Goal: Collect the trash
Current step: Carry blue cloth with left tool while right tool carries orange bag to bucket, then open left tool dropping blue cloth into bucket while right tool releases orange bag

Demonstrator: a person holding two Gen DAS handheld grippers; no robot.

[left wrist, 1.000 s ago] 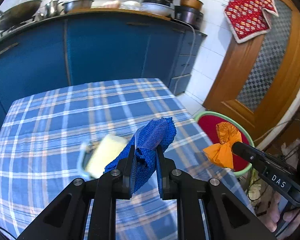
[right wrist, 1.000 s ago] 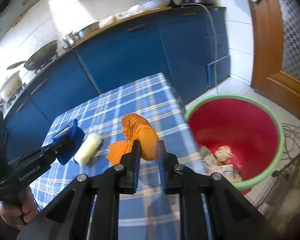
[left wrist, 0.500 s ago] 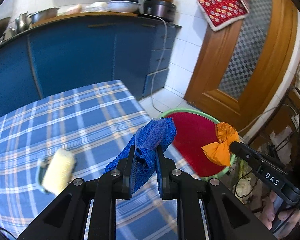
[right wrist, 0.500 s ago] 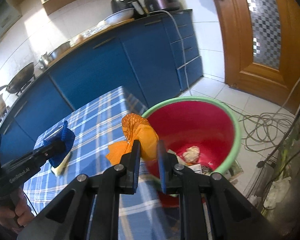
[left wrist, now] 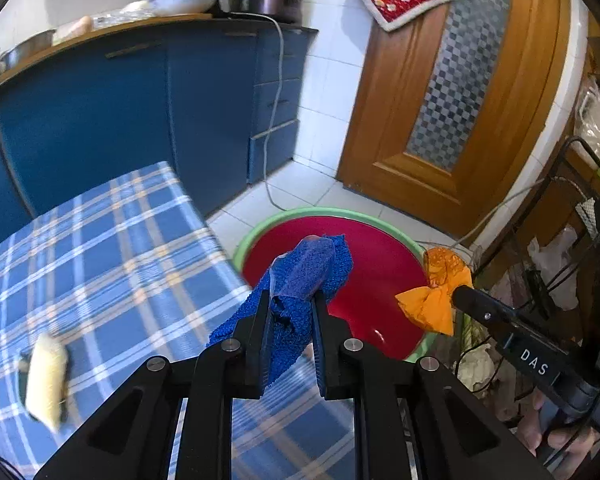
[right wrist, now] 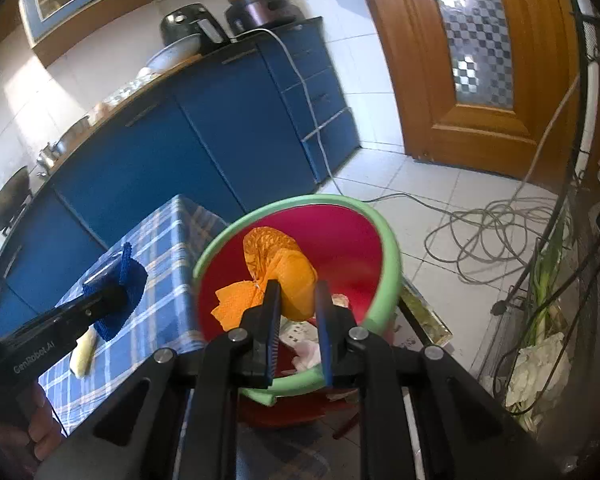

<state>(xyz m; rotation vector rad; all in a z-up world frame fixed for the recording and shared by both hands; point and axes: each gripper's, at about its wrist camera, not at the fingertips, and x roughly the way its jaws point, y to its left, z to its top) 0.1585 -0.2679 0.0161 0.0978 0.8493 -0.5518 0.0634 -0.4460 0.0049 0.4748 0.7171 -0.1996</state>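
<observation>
"DAS" reads in white on the right gripper (left wrist: pixel 454 298) as the left wrist view shows it; "GenRobot.AI" reads on the left gripper (right wrist: pixel 114 298) in the right wrist view. No other writing can be read.

The left gripper's fingers (left wrist: pixel 260 332) are nearly closed, clamped on a blue rag (left wrist: pixel 300 280). The right gripper's fingers (right wrist: pixel 274 312) are likewise nearly closed, pinching an orange wad (right wrist: pixel 288 276).

The bin (right wrist: pixel 388 256), red inside with a green rim, stands on the floor beside the table (left wrist: pixel 100 256). Its bottom is mostly hidden behind the right gripper; pale scraps (right wrist: pixel 304 340) show there, too blurred to name. A pale roll (left wrist: pixel 46 376) lies on the table's checked cloth, smeared by motion, its dark underside unclear. Only fingertips of each hand (right wrist: pixel 40 420) show at the frame edges.

Since a second ago both grippers have swung off the table toward the bin: the rag now hangs over the bin's near rim and the wad over its mouth, where before both were above the cloth. Grips are unchanged
</observation>
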